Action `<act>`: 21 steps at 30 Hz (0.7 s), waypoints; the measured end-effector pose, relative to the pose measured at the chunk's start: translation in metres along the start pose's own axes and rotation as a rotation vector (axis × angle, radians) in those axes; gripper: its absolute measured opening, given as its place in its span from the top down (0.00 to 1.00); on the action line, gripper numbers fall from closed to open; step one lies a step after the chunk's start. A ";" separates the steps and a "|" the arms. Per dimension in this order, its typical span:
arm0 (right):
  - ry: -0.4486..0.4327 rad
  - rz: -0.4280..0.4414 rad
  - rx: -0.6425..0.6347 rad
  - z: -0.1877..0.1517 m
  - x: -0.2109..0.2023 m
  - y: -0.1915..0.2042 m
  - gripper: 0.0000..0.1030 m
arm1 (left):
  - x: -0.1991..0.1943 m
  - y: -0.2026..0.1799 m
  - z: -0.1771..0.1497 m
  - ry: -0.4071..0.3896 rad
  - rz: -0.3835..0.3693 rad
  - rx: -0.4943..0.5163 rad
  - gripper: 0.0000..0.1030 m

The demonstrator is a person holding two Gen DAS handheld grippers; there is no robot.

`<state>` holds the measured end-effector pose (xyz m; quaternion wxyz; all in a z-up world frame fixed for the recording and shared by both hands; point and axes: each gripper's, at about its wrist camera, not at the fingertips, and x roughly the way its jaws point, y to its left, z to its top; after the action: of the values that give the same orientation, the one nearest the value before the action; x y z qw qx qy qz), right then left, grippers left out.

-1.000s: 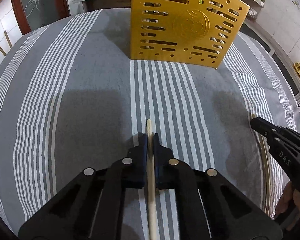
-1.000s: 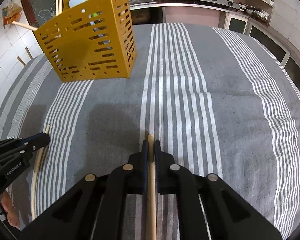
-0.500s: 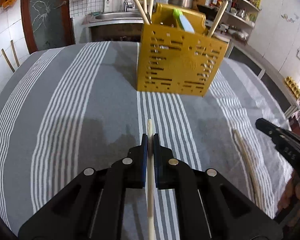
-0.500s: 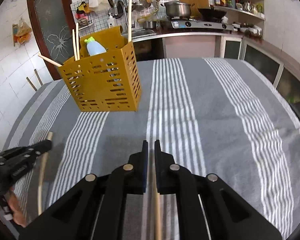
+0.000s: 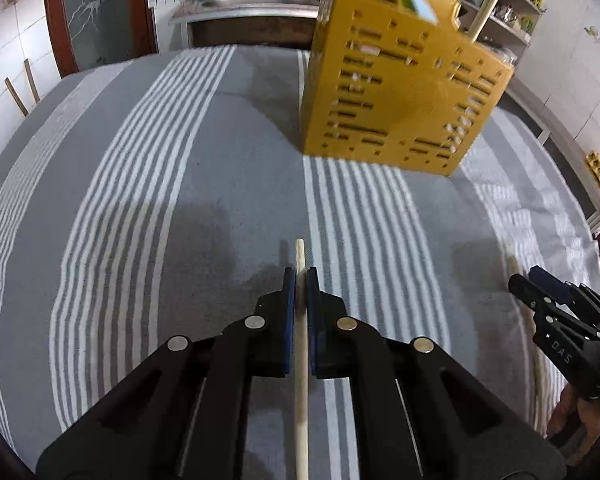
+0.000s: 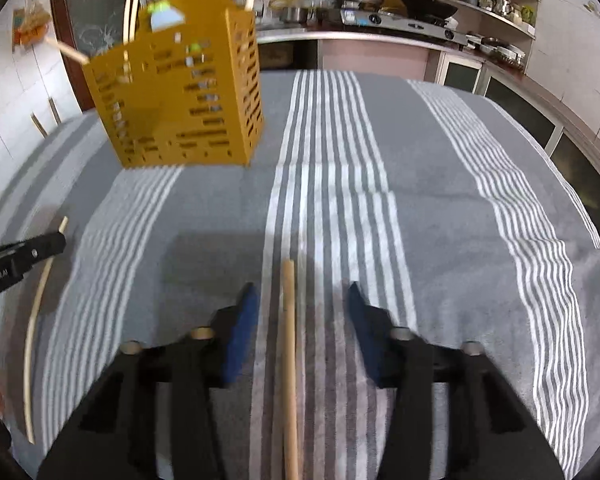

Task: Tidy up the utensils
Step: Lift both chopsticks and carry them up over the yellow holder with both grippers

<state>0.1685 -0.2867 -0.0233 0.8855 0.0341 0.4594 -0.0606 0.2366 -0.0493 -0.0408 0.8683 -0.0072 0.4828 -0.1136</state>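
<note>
Two chopsticks low in frame, yellow holder up ahead

Left wrist view: the left gripper (image 5: pixel 300 276) has its jaws closed on a pale, smooth wooden chopstick (image 5: pixel 301 344), long axis straight up-frame; the slotted yellow plastic holder (image 5: pixel 400 92) stands upper right on the striped cloth worktop (image 5: pixel 140 208).
Right wrist view: the right gripper (image 6: pixel 302 292) has its jaws wide, either side of a round wooden stick (image 6: pixel 289 360) without touching it; the holder is upper left.

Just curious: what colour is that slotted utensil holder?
Mustard yellow utensil holder, clearest in the left wrist view.
</note>
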 end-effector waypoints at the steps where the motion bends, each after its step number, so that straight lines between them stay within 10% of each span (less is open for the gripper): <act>1: -0.002 -0.014 -0.005 0.001 0.003 0.003 0.76 | 0.005 0.001 0.000 0.013 0.003 -0.002 0.96; 4: 0.005 0.013 0.012 0.007 0.004 0.005 0.94 | 0.008 0.003 0.000 0.014 0.003 0.000 0.96; 21: -0.395 0.139 0.115 0.009 -0.107 -0.008 0.94 | -0.101 -0.002 -0.002 -0.314 -0.019 -0.012 0.96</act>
<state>0.1137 -0.2876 0.0689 0.9570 0.1034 0.2692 -0.0309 0.1835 -0.0308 0.0427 0.9319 -0.0347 0.3418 -0.1162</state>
